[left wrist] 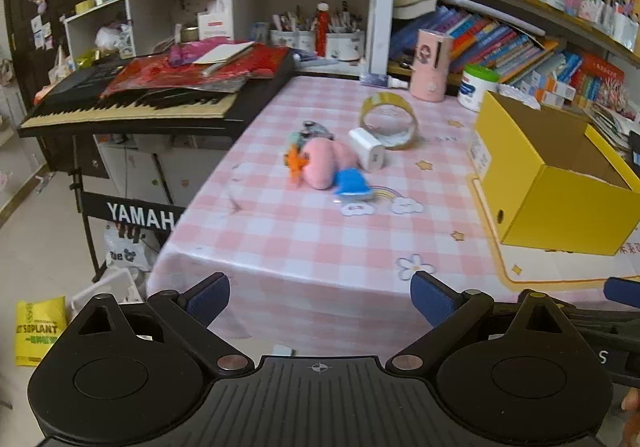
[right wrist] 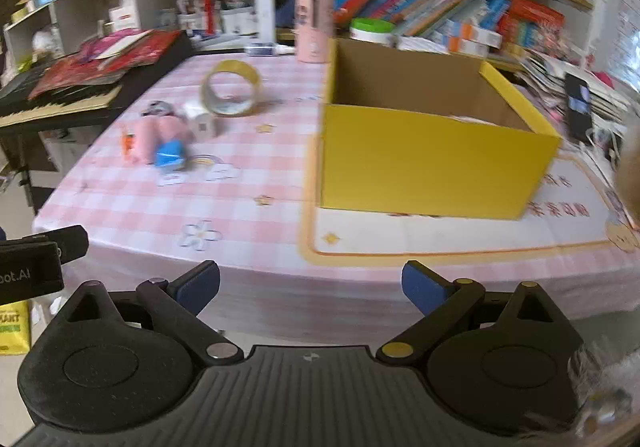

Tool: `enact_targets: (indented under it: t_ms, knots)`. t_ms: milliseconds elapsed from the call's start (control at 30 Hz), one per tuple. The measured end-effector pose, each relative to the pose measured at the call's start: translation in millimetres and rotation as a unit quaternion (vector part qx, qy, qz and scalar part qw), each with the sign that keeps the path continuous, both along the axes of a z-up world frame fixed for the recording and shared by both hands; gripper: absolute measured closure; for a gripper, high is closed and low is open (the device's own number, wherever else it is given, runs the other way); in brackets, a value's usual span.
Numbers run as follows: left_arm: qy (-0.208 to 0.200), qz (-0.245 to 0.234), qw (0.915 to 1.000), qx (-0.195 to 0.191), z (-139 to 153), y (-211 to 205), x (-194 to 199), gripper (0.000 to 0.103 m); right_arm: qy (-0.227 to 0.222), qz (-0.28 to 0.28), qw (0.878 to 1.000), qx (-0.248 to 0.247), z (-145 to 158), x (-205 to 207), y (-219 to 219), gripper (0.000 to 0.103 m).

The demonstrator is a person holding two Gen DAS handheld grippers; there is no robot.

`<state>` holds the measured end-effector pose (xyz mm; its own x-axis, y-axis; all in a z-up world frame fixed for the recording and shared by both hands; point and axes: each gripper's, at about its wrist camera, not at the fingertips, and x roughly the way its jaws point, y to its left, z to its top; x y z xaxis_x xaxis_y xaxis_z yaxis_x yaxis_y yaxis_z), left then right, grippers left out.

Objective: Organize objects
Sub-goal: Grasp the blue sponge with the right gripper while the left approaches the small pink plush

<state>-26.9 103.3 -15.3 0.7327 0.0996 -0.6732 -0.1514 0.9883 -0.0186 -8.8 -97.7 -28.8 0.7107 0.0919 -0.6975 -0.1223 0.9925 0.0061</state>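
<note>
A small heap lies mid-table on the pink checked cloth: a pink plush toy with an orange piece, a blue object, a white charger block and a roll of clear tape standing on edge behind. An open yellow cardboard box stands to the right. My left gripper is open and empty at the table's near edge. My right gripper is open and empty, in front of the box.
A Yamaha keyboard piled with red papers stands left of the table. A pink canister and a white tub stand at the back edge. Bookshelves fill the back wall. A phone lies right of the box.
</note>
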Motion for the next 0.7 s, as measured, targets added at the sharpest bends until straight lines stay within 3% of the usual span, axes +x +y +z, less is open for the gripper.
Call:
enact_targets:
  t_ms: [300, 700]
  knots:
    - [-0.012, 0.032, 0.9992, -0.02, 2, 38, -10, 0.004, -0.02, 0.049, 0.999, 0.006, 8, -2, 46, 0.009]
    - [-0.007, 0.059, 0.998, -0.022, -4, 47, 13, 0.005, -0.018, 0.072, 0.997, 0.007, 4, 27, 60, 0.016]
